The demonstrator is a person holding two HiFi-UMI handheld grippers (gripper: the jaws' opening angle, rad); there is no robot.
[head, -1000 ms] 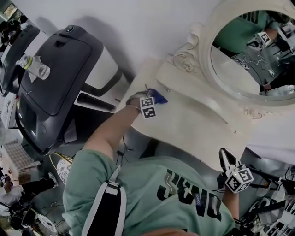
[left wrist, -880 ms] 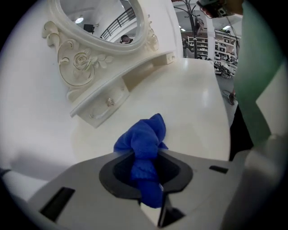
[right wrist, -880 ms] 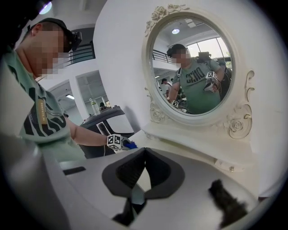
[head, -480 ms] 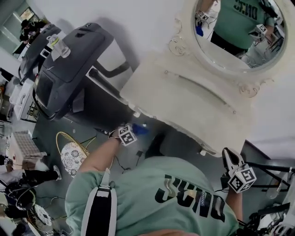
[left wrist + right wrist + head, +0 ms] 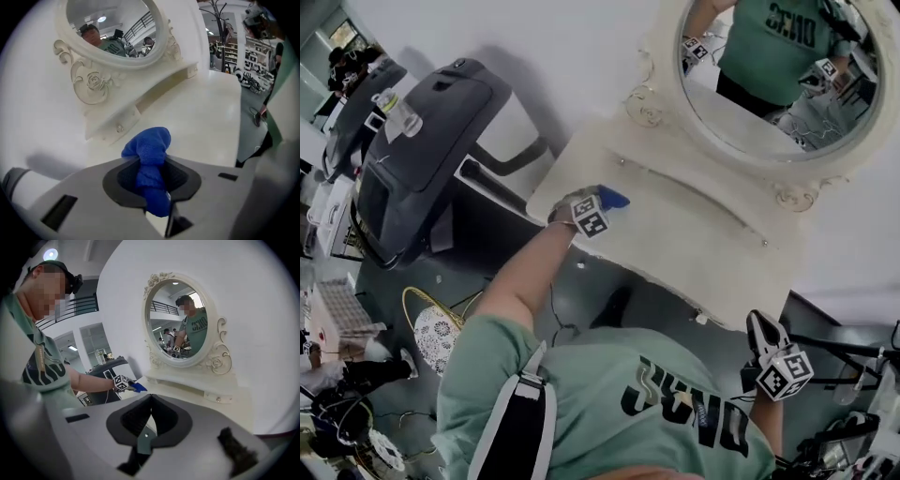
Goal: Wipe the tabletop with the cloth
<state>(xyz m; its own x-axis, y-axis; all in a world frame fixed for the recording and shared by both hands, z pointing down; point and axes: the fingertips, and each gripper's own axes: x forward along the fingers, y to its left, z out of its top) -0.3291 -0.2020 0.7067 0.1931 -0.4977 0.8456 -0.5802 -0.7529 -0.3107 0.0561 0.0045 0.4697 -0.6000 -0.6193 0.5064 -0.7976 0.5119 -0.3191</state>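
Cloth [image 5: 614, 198] over tabletop [image 5: 675, 242], mirror [image 5: 769, 84] behind — treadmill [image 5: 422, 159] L

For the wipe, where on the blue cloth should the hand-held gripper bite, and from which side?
Its gathered neck, as the left hand-held gripper has it: jaws shut across the cloth, a loose wad sticking out ahead. Coming from above at the front edge of the tabletop probably suits, so the wad, not the jaws, meets the surface.

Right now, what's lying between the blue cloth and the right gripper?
Nothing: bare tabletop stretches from the cloth toward the right gripper, seen in the head view.
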